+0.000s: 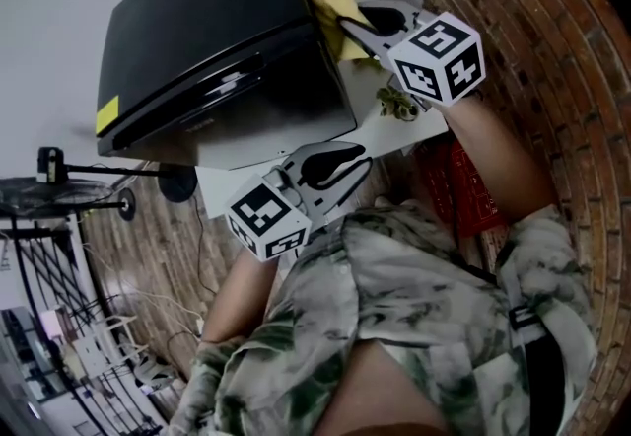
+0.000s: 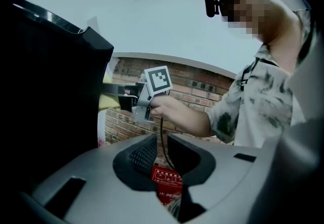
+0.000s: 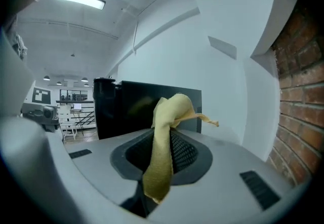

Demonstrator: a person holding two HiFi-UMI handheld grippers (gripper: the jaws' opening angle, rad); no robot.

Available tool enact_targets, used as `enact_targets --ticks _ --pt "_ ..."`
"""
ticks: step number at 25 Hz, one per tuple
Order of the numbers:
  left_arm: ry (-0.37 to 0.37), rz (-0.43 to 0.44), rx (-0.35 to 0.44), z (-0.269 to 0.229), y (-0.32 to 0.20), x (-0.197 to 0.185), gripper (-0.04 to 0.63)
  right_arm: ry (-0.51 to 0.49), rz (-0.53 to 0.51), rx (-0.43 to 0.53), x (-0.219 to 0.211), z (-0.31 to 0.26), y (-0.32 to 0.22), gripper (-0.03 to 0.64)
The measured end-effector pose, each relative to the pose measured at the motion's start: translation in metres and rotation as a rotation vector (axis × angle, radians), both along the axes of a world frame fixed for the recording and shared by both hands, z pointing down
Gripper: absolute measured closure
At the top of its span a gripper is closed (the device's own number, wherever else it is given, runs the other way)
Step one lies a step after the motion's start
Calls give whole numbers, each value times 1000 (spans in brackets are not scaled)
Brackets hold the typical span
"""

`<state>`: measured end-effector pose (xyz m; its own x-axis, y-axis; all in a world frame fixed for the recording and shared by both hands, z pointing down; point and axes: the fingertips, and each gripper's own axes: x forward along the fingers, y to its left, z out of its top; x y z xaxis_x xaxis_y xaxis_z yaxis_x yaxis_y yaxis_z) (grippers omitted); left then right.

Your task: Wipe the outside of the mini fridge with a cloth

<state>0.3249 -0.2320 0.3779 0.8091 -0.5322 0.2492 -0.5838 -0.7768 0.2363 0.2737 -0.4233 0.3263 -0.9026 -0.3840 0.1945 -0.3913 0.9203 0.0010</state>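
The black mini fridge (image 1: 217, 39) stands on a white surface and fills the upper left of the head view. My right gripper (image 1: 347, 27) is shut on a yellow cloth (image 1: 330, 2) at the fridge's far right side. In the right gripper view the cloth (image 3: 164, 137) hangs bunched between the jaws of that gripper (image 3: 163, 159), with the fridge (image 3: 147, 106) just beyond. My left gripper (image 1: 345, 166) hovers low in front of the fridge, open and holding nothing. In the left gripper view the fridge (image 2: 45, 91) is a dark mass at the left, beside this gripper (image 2: 164, 163).
A brick wall (image 1: 552, 49) runs close along the right. A red box (image 1: 463, 187) lies below the white surface (image 1: 399, 136), which carries a small greenish object (image 1: 396, 104). A black fan stand (image 1: 59, 178) is at the left.
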Motion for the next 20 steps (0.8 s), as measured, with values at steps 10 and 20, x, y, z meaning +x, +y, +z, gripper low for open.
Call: enact_targets --ticks 10,20 --pt "2 -20 -11 -1 -2 -1 523 106 -4 -41 -11 67 3 532" --pt "3 -60 -37 5 -7 -3 523 260 -7 -104 -15 173 -7 532"
